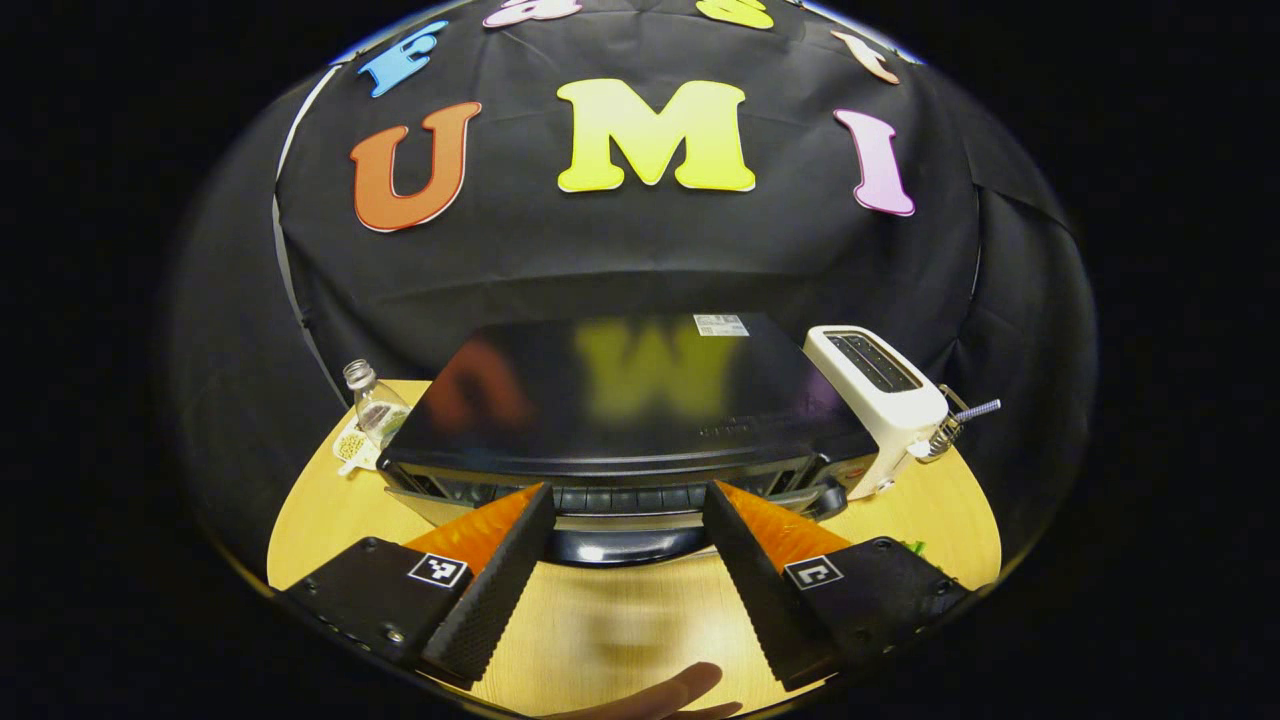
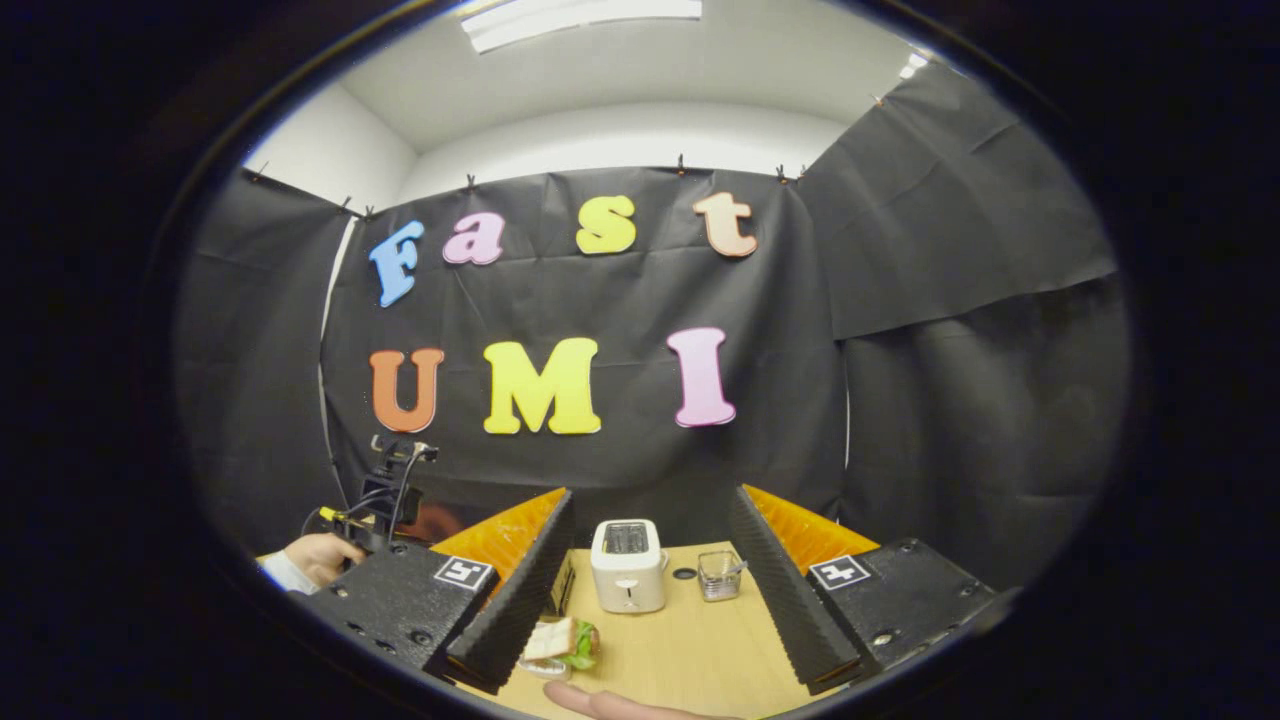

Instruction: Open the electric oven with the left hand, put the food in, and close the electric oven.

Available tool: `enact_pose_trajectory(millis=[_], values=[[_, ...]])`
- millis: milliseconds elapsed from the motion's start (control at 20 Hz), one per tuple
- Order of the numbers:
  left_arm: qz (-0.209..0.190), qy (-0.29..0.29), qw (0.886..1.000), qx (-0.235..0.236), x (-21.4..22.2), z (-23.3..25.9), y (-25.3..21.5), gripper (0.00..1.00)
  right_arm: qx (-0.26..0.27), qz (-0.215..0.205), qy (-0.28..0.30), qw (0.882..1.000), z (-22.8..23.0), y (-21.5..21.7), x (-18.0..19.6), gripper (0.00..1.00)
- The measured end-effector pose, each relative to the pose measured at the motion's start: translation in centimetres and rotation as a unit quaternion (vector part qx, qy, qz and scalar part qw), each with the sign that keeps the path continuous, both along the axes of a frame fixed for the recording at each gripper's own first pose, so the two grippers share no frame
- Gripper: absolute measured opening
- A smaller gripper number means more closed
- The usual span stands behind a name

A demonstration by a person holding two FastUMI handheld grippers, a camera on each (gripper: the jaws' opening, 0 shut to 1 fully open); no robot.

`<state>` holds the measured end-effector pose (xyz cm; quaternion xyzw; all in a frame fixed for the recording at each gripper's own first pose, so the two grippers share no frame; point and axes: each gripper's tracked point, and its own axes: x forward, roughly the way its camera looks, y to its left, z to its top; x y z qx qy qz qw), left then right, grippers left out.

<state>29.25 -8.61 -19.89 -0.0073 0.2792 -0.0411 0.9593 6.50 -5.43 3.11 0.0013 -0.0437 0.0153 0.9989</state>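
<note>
A staged recording booth: black cloth walls [image 2: 950, 300] clipped up around a wooden table [image 2: 690, 640], office ceiling light [image 2: 580, 15] above.

Draping black cloth walls [image 2: 930, 250] around a round wooden table [image 1: 320, 505]; glowing overhead, a ceiling light panel [image 2: 580, 15]; showing white wall [image 2: 330, 150] and ceiling above the cloth.

Electric oven [image 1: 620, 400]: black top, glossy, mirror-like. Toaster [image 1: 880, 385]: smooth white plastic, slight sheen. Table [image 1: 620, 620]: pale wood-look surface, smooth, satin. Bottle [image 1: 372, 400] at the table's left edge: clear, glassy. Booth wall cloth [image 2: 960, 300]: black, matt, creased.
</note>
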Motion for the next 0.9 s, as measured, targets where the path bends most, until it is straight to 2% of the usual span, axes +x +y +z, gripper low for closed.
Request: enact_pose_trajectory(millis=[500,650,700,800,850,900], values=[[0.004,-0.096,0.995,0.004,-7.9,-3.5,0.0,0.99,-0.003,0.013,0.033,0.999,-2.6,1.6,0.8,1.0],[0.003,-0.107,0.994,0.002,-9.3,-5.1,-0.1,0.98,-0.001,0.016,0.038,0.999,-3.0,2.0,0.8,1.0],[0.004,-0.106,0.994,0.0,-10.0,-5.7,-0.1,0.98,-0.002,0.015,0.038,0.999,-3.0,1.9,0.7,0.93],[0.003,-0.11,0.994,0.002,-10.9,-6.8,-0.1,0.98,-0.002,0.012,0.036,0.999,-2.9,1.7,0.6,0.93],[0.001,-0.113,0.994,0.003,-11.3,-7.4,-0.1,0.98,-0.003,0.01,0.035,0.999,-3.0,1.6,0.6,1.0],[0.0,-0.112,0.994,0.001,-11.8,-8.2,-0.2,0.98,-0.005,0.01,0.036,0.999,-2.9,1.4,0.6,1.0]])
